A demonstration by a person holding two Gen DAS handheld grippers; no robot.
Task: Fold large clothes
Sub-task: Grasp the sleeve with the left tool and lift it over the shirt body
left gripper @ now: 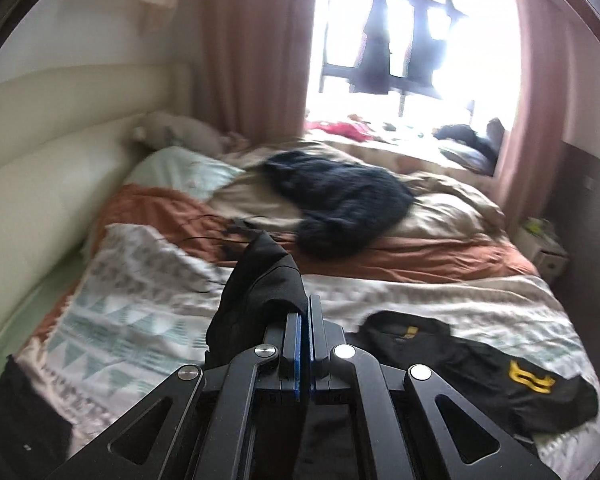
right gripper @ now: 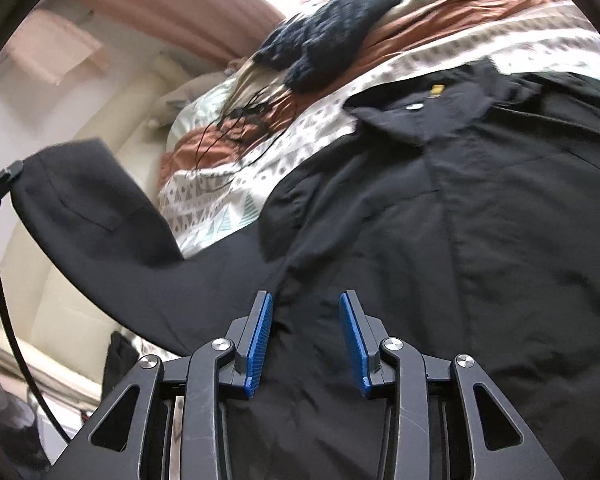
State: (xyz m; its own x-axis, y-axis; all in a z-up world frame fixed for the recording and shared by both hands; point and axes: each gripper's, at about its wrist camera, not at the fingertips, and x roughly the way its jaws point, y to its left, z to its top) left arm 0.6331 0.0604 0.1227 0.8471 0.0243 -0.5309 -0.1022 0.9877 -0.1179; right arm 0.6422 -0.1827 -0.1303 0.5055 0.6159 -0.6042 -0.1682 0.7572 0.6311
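Note:
A large black shirt (right gripper: 460, 220) lies spread on the patterned blanket (right gripper: 220, 192), its collar (right gripper: 400, 120) towards the far side. My left gripper (left gripper: 304, 308) is shut on the end of one black sleeve (left gripper: 260, 280) and holds it up above the bed. In the right wrist view that raised sleeve (right gripper: 92, 208) stretches to the left, where the left gripper (right gripper: 4, 176) pinches its tip. My right gripper (right gripper: 306, 300) hovers over the shirt's body with its blue pads (right gripper: 260, 340) apart, and nothing is pinched between them. In the left wrist view the shirt's body (left gripper: 480, 364) lies at the lower right, with yellow print.
A dark fuzzy garment (left gripper: 340, 200) lies further up the bed on beige and rust bedding. Pillows and a cream padded headboard (left gripper: 40, 160) are at the left. Pink curtains frame a bright window (left gripper: 412, 40). A small box (left gripper: 544, 248) sits beside the bed on the right. Thin black cables (right gripper: 236, 128) cross the blanket.

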